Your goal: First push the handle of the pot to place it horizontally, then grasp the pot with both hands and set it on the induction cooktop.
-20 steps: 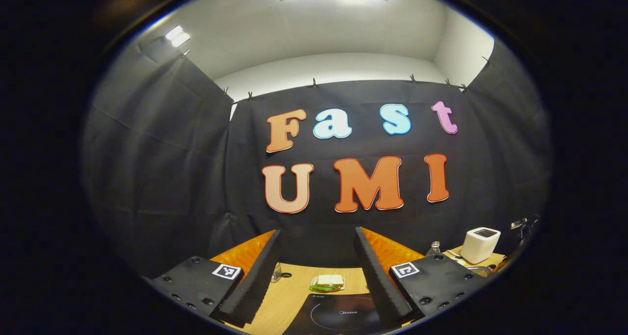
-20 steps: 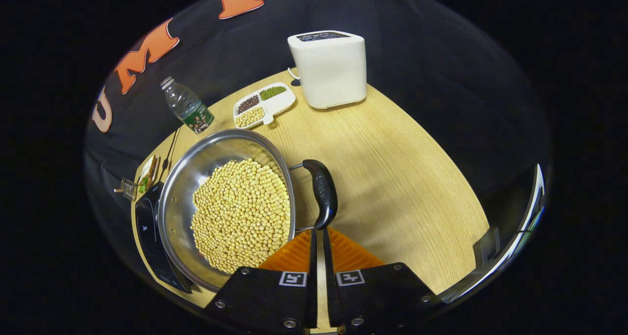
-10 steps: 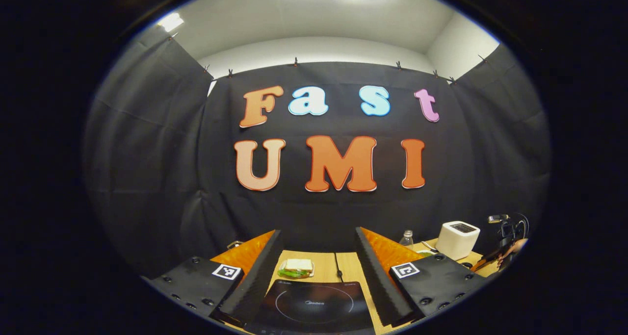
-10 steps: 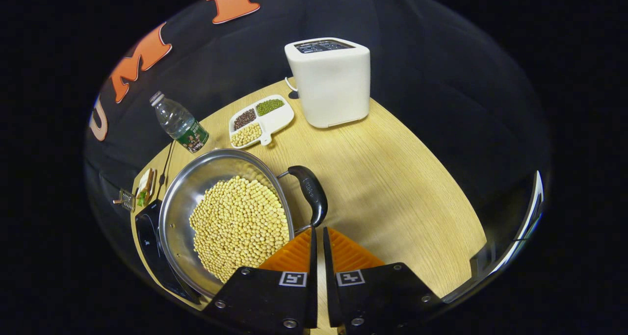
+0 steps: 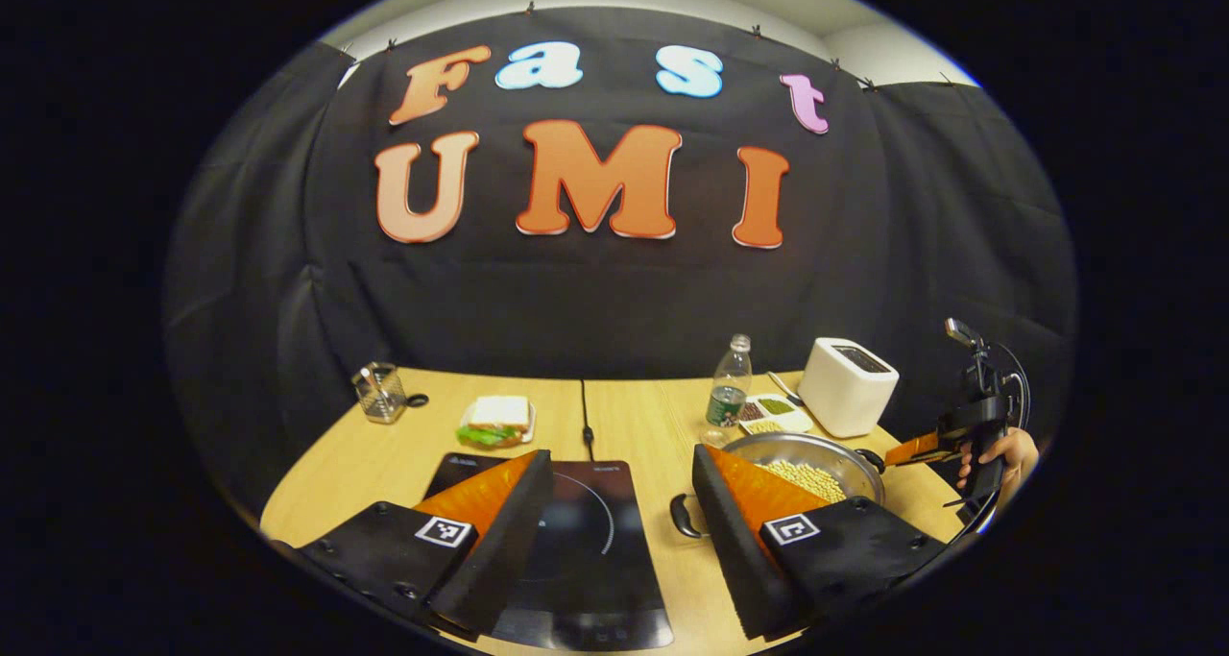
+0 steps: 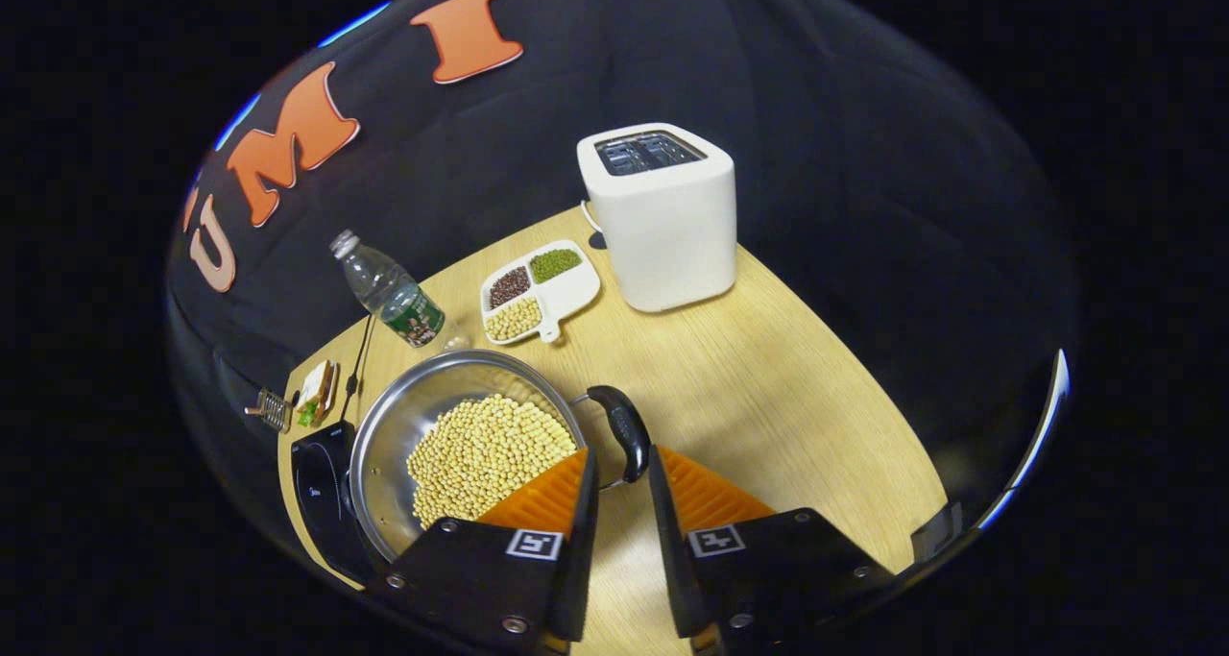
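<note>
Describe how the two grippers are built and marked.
Both alike. The left gripper and right gripper each have two black wedge fingers with ribbed inner faces, orange ridged backs, and black bolted plates carrying square black-and-white markers. No sleeve or cable is clear.

Steel pot (image 6: 403, 445) of soybeans, black handle (image 6: 625, 432) lying flat, beside black induction cooktop (image 5: 586, 550).

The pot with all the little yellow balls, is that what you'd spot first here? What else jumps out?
Yes: the shiny pot, heaped with yellow beans, sits on the table right in front of the right gripper, whose open orange fingers flank its black handle. Behind it stands a white toaster. In the left gripper view, the black induction cooktop lies beside the pot.
</note>
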The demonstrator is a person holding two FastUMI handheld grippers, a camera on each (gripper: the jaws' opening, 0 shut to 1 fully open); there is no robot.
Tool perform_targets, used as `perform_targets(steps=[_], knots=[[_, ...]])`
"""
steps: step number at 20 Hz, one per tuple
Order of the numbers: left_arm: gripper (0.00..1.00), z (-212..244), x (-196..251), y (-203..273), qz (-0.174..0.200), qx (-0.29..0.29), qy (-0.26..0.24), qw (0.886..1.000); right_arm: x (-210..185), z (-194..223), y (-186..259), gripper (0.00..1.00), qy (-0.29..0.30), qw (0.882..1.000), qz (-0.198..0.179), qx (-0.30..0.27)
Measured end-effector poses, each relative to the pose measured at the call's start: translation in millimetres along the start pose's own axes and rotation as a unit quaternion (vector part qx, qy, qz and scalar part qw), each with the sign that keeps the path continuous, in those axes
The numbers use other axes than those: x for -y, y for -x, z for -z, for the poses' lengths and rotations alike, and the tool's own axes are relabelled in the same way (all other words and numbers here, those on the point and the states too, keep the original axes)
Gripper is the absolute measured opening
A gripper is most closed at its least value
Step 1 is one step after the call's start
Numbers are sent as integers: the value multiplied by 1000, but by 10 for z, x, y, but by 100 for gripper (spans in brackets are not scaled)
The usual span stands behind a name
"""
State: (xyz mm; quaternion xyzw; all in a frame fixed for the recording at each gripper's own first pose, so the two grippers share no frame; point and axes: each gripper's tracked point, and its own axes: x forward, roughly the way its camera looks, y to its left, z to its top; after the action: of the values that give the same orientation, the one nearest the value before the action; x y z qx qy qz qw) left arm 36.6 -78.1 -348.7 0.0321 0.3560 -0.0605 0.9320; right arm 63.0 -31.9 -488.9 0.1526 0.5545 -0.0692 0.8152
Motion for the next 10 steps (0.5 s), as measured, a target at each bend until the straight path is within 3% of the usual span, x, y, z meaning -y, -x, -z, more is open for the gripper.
perform_targets(steps=[1,4,8,10], knots=[[95,94,77,-105,7,-23,1,1000,-20,-43,50,47,14,1000,0,8],[94,403,354,-426,35,-89,0,995,-118,-54,120,64,49,999,-7,17],[94,763,598,-772,44,-156,5,987,-230,-29,105,78,68,998,-12,13],[94,860,620,-968,28,-171,-1,985,-250,-32,75,79,78,997,-13,16]])
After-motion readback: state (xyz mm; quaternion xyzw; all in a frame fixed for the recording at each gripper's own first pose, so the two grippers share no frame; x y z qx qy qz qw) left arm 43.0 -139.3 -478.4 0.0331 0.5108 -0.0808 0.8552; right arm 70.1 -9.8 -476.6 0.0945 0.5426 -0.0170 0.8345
